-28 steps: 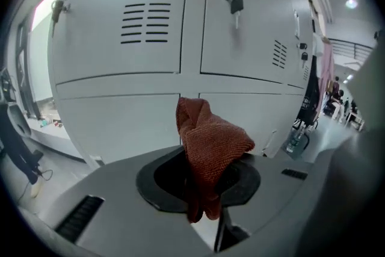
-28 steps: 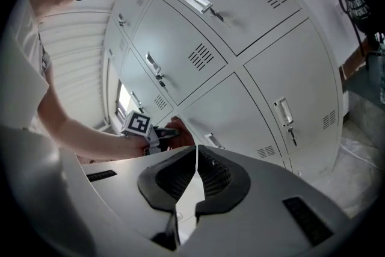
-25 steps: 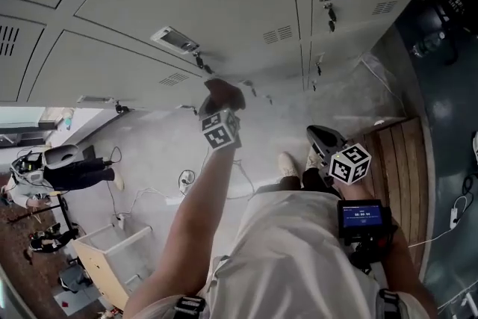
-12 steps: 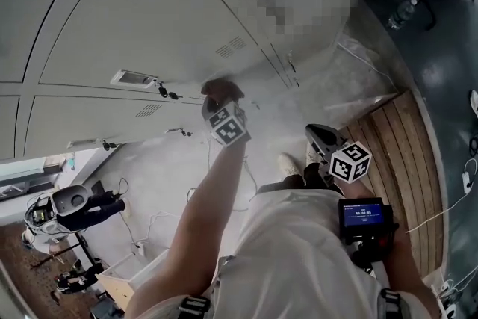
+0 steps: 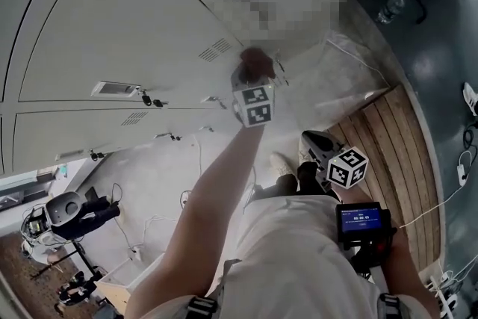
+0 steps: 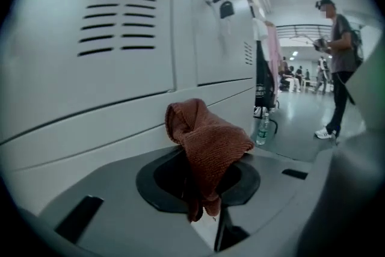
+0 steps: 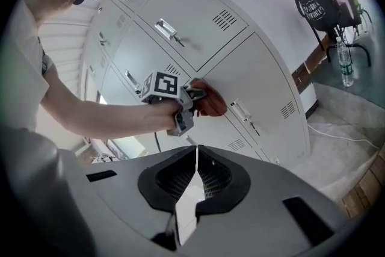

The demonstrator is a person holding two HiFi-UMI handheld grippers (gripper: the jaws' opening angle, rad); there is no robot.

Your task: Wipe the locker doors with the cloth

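My left gripper [image 5: 252, 78] is raised at arm's length and shut on a reddish-brown cloth [image 5: 256, 59], which it presses to a pale grey locker door [image 5: 134, 19]. In the left gripper view the bunched cloth [image 6: 206, 140] covers the jaws and lies against the door [image 6: 84, 93] below a set of vent slots [image 6: 117, 24]. From the right gripper view I see the left gripper [image 7: 180, 106] and the cloth [image 7: 210, 99] on a door next to a handle [image 7: 239, 110]. My right gripper [image 5: 319, 143] hangs low by my waist, shut and empty [image 7: 196, 156].
Locks with keys [image 5: 146, 98] stick out from the doors. A wooden bench [image 5: 392, 138] lies to the right, with cables [image 5: 441, 202] on the floor. A dark bag [image 7: 316, 0] and a water bottle [image 7: 344, 63] stand at the lockers' far end. A person [image 6: 337, 69] stands in the aisle.
My left gripper has carried the cloth to the right and upward across the locker doors. The head view has swung with it. The right gripper has stayed by my waist.
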